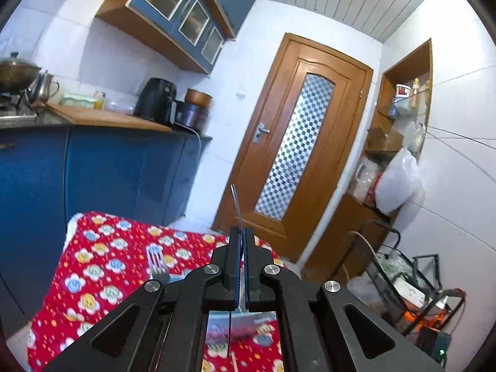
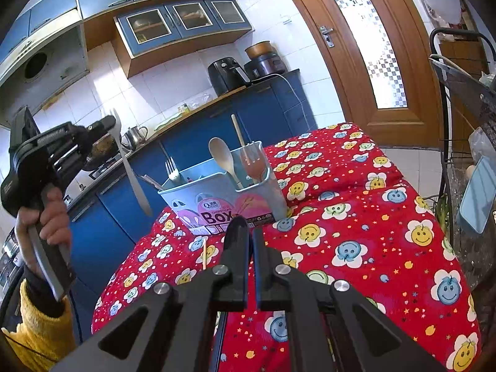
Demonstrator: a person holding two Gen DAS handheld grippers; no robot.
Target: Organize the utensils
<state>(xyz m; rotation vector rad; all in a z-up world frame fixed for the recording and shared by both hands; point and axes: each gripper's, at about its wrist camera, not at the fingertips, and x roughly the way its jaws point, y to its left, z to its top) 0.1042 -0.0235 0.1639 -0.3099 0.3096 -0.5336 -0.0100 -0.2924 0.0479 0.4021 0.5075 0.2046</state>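
My left gripper (image 1: pixel 242 232) is shut on a thin metal table knife (image 1: pixel 236 204), seen edge-on and sticking up past the fingertips. In the right wrist view a hand holds that left gripper (image 2: pixel 108 124) up at the left, off the table's edge, and the knife (image 2: pixel 131 170) hangs slanting down from it. A light blue utensil box (image 2: pixel 223 192) stands on the red flowered tablecloth (image 2: pixel 356 217) with a wooden spoon (image 2: pixel 221 155), a wooden fork (image 2: pixel 252 161) and a metal fork (image 2: pixel 171 167) upright in it. My right gripper (image 2: pixel 250 235) is shut and empty, just in front of the box.
A single chopstick (image 2: pixel 204 252) lies on the cloth left of my right gripper. Blue cabinets (image 2: pixel 217 130) and a counter with an air fryer (image 2: pixel 226 74) run behind the table. A wooden door (image 1: pixel 294 142) and a black wire rack (image 2: pixel 458 93) stand to the right.
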